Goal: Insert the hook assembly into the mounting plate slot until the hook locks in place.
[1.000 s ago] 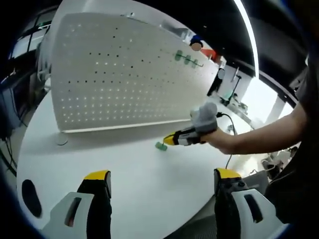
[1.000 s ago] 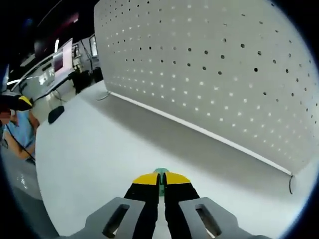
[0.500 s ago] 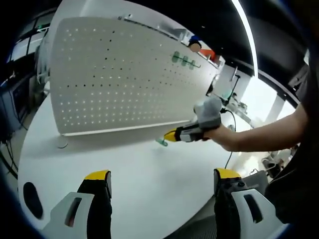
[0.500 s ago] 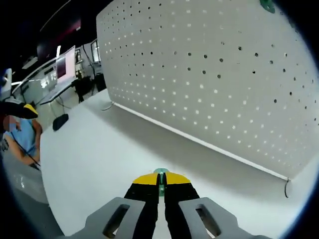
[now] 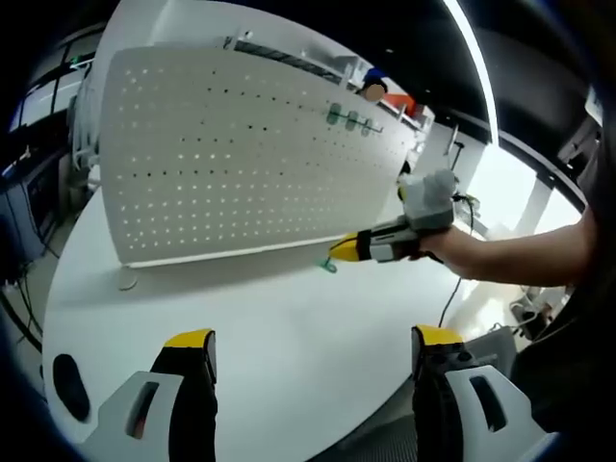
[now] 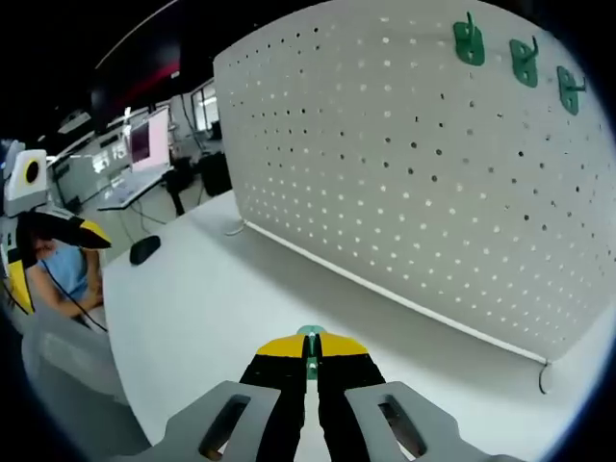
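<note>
In the left gripper view, a dark oval object [image 5: 66,379] lies at the far left on the white table [image 5: 289,327]. The left hand-held gripper [image 5: 313,346] rises from the bottom with its yellow-tipped jaws spread wide and nothing between them. Behind it a white pegboard [image 5: 241,164] stands upright on the table, and three green hooks [image 5: 349,119] hang in a row near its upper right corner. To the right of the board's lower edge, the right hand-held gripper [image 5: 339,252] comes in held by a person's hand [image 5: 438,252], its yellow tips pressed together on a small green hook assembly [image 5: 329,265] that hangs just above the table, close to the board's lower right part but apart from it.

In the right gripper view, the left hand-held gripper [image 6: 43,245] shows at the far left edge, with a dark oval object [image 6: 145,249] on the table [image 6: 221,308] a little further right. At the bottom centre the right hand-held gripper [image 6: 310,352] has its jaws closed, pinching the green hook assembly [image 6: 310,336], of which a small rounded tip shows above the yellow pads. The pegboard [image 6: 414,173] fills the right side, standing on the table, and three green hooks [image 6: 521,64] sit in a row at its top right.
</note>
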`<state>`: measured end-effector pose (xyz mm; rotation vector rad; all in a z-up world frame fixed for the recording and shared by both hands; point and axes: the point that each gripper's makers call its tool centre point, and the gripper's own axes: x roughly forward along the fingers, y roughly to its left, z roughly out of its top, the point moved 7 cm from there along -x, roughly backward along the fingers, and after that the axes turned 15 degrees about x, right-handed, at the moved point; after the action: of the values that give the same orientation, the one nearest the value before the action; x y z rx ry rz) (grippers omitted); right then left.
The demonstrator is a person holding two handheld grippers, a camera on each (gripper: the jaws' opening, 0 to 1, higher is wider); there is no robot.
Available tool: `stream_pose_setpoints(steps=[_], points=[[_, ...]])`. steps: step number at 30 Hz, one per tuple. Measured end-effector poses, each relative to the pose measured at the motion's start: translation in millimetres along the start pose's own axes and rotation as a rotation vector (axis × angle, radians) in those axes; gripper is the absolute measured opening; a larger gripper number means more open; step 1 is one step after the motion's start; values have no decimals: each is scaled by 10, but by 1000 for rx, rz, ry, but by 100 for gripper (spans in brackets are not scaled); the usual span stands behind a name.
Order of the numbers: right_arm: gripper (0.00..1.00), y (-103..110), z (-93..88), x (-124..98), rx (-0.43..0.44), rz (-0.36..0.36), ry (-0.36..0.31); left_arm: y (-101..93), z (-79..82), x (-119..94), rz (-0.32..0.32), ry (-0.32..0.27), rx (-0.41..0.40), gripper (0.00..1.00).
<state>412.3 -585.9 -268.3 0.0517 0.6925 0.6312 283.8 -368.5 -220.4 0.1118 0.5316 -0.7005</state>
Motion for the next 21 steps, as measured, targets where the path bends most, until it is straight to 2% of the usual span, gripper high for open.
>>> stream_pose_setpoints(steps=[9, 14, 16, 21], points=[[1, 80, -70, -235, 2, 21, -11, -70, -6, -51, 11, -9, 7, 84], [1, 212, -120, -390, 3, 47, -3, -159, -62, -28, 12, 3, 6, 84], [1, 243, -135, -433, -3, 56, -4, -161, -100, -22, 19, 31, 12, 83], [1, 445, -175, -585, -4, 121, -10, -178, -116, -40, 11, 31, -2, 82]])
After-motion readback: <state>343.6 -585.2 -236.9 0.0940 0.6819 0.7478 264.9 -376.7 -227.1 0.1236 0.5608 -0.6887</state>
